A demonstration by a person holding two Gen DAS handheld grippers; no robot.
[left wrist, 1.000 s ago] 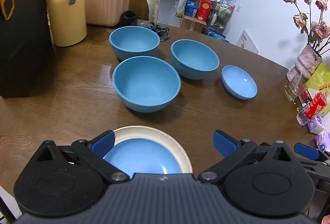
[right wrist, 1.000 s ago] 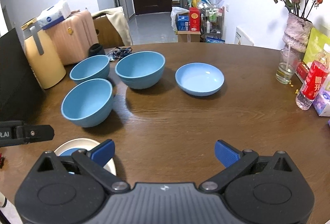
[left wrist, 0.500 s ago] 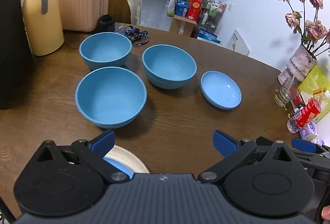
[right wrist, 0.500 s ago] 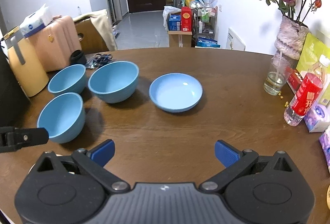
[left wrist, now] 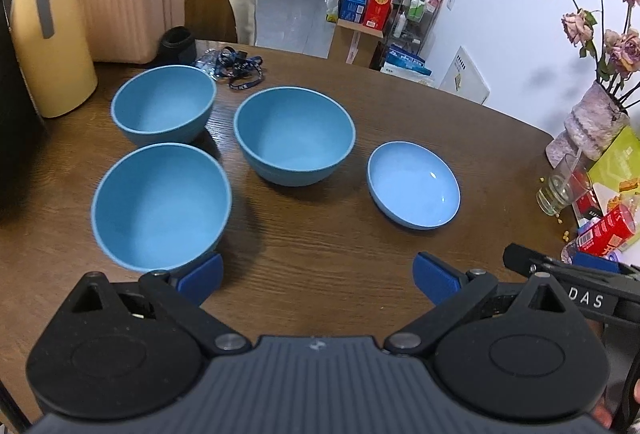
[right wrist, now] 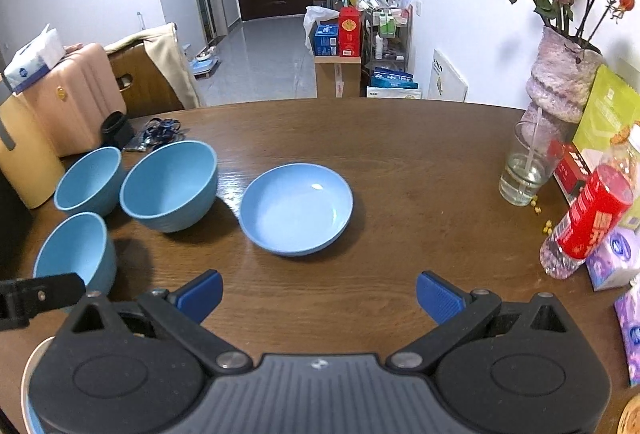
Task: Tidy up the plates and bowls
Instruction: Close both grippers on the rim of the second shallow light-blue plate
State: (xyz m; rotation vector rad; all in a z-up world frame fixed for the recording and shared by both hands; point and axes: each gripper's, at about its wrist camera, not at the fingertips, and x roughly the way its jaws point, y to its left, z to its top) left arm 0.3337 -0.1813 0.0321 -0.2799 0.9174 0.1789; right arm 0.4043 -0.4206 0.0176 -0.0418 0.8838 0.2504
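Now both views have swung right: the white-rimmed plate has slid out of my left view. My left claw (left wrist: pixel 318 276) and right claw (right wrist: pixel 318 294) hang apart, empty, above the bench (right wrist: pixel 400 162), facing the shallow blue plate (right wrist: pixel 297 208) beside three bowls; I judge it's next.

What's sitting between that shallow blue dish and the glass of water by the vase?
Nothing: between the shallow blue dish and the glass of water is bare wooden table, clearest in the right wrist view.
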